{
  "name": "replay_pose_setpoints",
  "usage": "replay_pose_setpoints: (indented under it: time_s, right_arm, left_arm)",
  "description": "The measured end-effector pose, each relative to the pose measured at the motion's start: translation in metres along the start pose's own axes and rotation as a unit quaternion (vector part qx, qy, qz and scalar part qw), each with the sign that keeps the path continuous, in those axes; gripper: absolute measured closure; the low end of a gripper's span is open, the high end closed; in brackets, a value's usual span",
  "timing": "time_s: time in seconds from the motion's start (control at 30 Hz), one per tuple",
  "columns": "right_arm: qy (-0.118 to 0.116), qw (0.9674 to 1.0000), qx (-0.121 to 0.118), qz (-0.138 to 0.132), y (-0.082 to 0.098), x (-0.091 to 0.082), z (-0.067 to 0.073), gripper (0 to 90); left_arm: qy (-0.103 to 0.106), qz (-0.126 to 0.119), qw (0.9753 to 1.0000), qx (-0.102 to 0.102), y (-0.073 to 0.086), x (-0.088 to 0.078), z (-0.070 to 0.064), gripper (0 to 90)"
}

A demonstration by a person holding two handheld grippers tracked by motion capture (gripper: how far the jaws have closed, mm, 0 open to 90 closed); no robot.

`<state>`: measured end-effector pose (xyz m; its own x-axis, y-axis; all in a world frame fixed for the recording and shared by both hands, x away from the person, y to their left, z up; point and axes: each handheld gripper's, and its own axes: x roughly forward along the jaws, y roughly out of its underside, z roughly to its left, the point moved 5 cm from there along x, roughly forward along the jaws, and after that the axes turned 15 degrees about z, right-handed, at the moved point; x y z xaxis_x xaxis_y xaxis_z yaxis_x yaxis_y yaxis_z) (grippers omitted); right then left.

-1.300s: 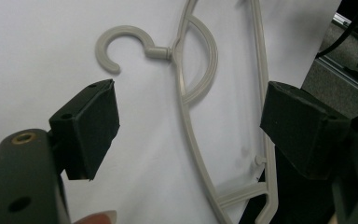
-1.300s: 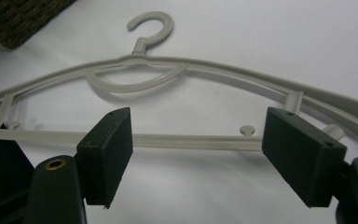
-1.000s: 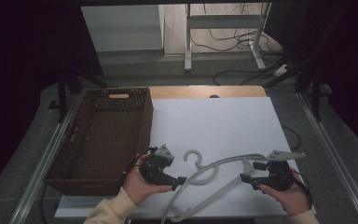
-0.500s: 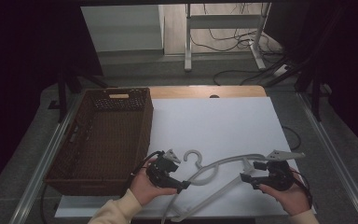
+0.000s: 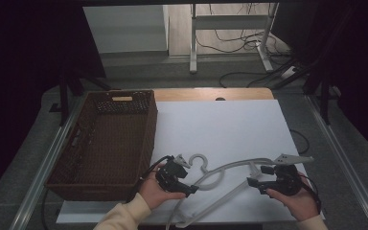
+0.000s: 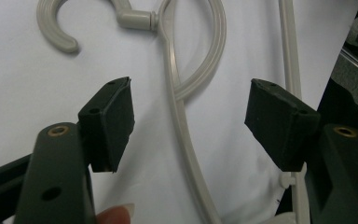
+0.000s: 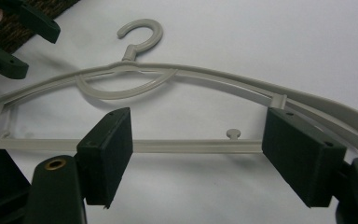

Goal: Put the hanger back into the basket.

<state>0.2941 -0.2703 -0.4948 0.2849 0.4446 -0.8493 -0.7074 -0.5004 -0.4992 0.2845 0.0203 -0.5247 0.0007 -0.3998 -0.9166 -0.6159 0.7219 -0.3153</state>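
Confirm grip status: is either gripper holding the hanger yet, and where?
Nothing is held. Both the left gripper and the right gripper are open, jaws apart, with the hanger lying on the white table between them, ungripped.

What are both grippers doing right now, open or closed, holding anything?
Left gripper: open, holding nothing, fingers either side of the hanger arm.
Right gripper: open, holding nothing, over the hanger's lower bar.
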Motion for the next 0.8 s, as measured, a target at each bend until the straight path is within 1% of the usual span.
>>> replay_pose_setpoints:
  time_s: [0.07,0.17,0.3,0.5,0.53,0.57,0.6,0.63,0.67,0.77,0.8]
  right_arm:
    - [0.000,1.0000,0.000,0.000,0.000,0.000,0.000,24.0]
    - [0.000,1.0000,0.000,0.000,0.000,0.000,0.000,24.0]
    - [0.000,1.0000,0.001,0.000,0.000,0.000,0.000,24.0]
    - [0.001,1.0000,0.002,0.000,0.001,0.000,-0.002,24.0]
    - [0.002,1.0000,0.002,0.000,0.001,-0.001,-0.002,24.0]
    - [0.002,1.0000,0.002,0.000,0.001,-0.001,-0.002,24.0]
    - [0.002,1.0000,0.001,0.000,0.001,-0.001,-0.002,24.0]
    - [0.002,1.0000,0.002,0.000,0.001,-0.001,-0.002,24.0]
    - [0.003,1.0000,0.002,0.000,0.001,-0.001,-0.002,24.0]
    - [0.003,1.0000,0.002,0.000,0.001,0.000,-0.002,24.0]
    - [0.004,1.0000,0.002,0.000,0.000,-0.001,-0.002,24.0]
  left_arm:
    - [0.002,0.003,1.0000,-0.001,-0.003,0.003,0.001,33.4]
    - [-0.002,0.006,1.0000,-0.002,-0.008,0.008,0.002,34.3]
    - [-0.009,0.007,0.9999,-0.010,-0.019,0.015,0.008,36.6]
    - [-0.002,0.008,0.9999,-0.011,-0.028,0.022,0.013,40.6]
    - [0.003,0.006,0.9999,-0.011,-0.029,0.023,0.014,41.1]
    - [0.003,0.006,0.9999,-0.011,-0.029,0.023,0.014,41.5]
    - [0.012,0.005,0.9998,-0.012,-0.032,0.024,0.015,42.4]
    - [0.012,0.009,0.9999,-0.008,-0.032,0.024,0.016,43.3]
    - [0.015,0.004,0.9998,-0.015,-0.034,0.026,0.015,44.1]
    - [0.018,0.006,0.9997,-0.015,-0.036,0.028,0.015,47.1]
    - [0.017,0.012,0.9997,-0.013,-0.038,0.030,0.015,48.1]
